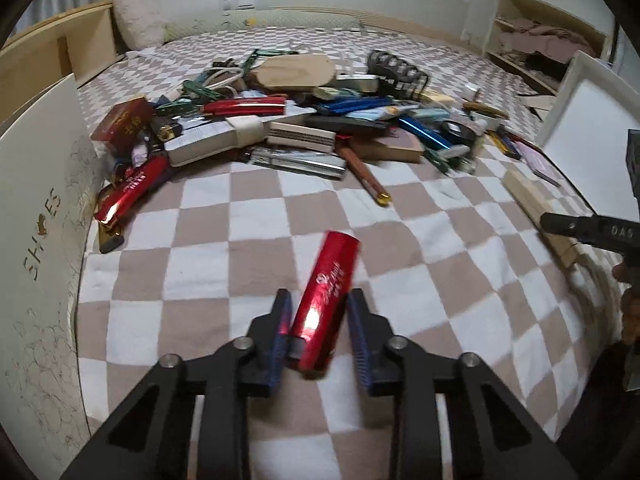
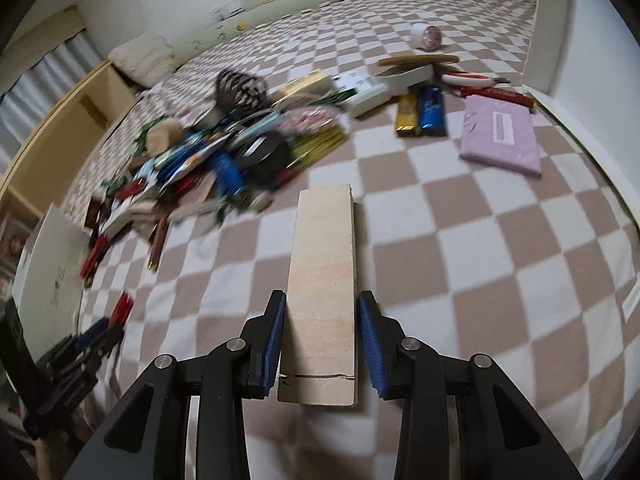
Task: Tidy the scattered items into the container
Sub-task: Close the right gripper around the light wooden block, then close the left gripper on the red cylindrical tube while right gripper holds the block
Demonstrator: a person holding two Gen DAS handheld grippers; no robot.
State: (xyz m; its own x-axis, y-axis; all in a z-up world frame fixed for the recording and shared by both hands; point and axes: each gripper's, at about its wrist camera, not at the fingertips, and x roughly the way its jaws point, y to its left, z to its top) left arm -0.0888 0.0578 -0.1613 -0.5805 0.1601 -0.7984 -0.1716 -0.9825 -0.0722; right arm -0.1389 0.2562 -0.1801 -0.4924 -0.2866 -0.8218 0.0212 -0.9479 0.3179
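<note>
- A red foil-wrapped bar (image 1: pixel 323 300) is seen between the blue-padded fingers (image 1: pixel 280 336) of the left gripper (image 1: pixel 318 312), above a checked pink-and-white blanket (image 1: pixel 240 240). The left pad is pressed against the bar; a narrow gap is visible at the right pad, so a firm clamp cannot be confirmed from this view.
- A pale wooden block (image 2: pixel 323 292) is framed lengthwise between the fingers of the right gripper (image 2: pixel 323 312). Thin gaps are seen on both sides of the block, and whether it is gripped or only straddled cannot be told.
- The same wooden block (image 1: pixel 536 216) is shown at the right edge of the left wrist view, with the dark body of the right gripper (image 1: pixel 592 234) over it.
- A heap of scattered items (image 1: pixel 288 120) is spread across the middle of the blanket: red and blue wrapped bars, pens, white boxes, an oval wooden piece (image 1: pixel 298 72).
- A white box lid marked "SHOES" (image 1: pixel 40 248) is stood upright at the left edge of the blanket, just beside the heap.
- A white container wall (image 1: pixel 588 120) is seen at the right side, well apart from the red bar.
- A lilac packet (image 2: pixel 502 136), a gold bar (image 2: pixel 407 116) and a blue bar (image 2: pixel 432 114) are laid near the white wall in the right wrist view.
</note>
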